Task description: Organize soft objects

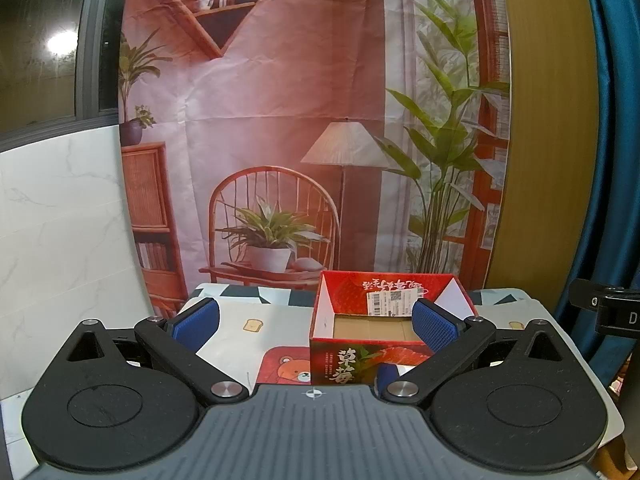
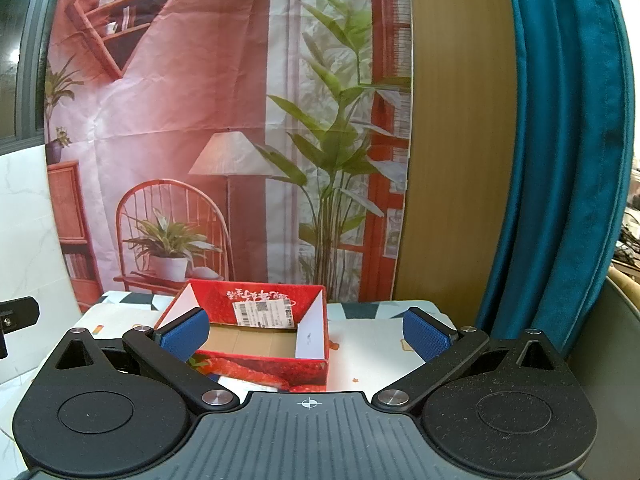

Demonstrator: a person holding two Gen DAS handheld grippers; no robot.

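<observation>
An open red strawberry-print cardboard box stands on the patterned tablecloth; its brown floor looks bare. In the right wrist view the box sits left of centre. My left gripper is open and empty, held near the table's front, with its right blue pad in front of the box's right side. My right gripper is open and empty, its left pad in front of the box's left wall. A small blue item shows at the box's near side, mostly hidden. No soft object is plainly visible.
A printed room backdrop hangs behind the table. A wooden panel and a teal curtain stand at the right. White marble wall is at the left. The other gripper's black body shows at the right edge.
</observation>
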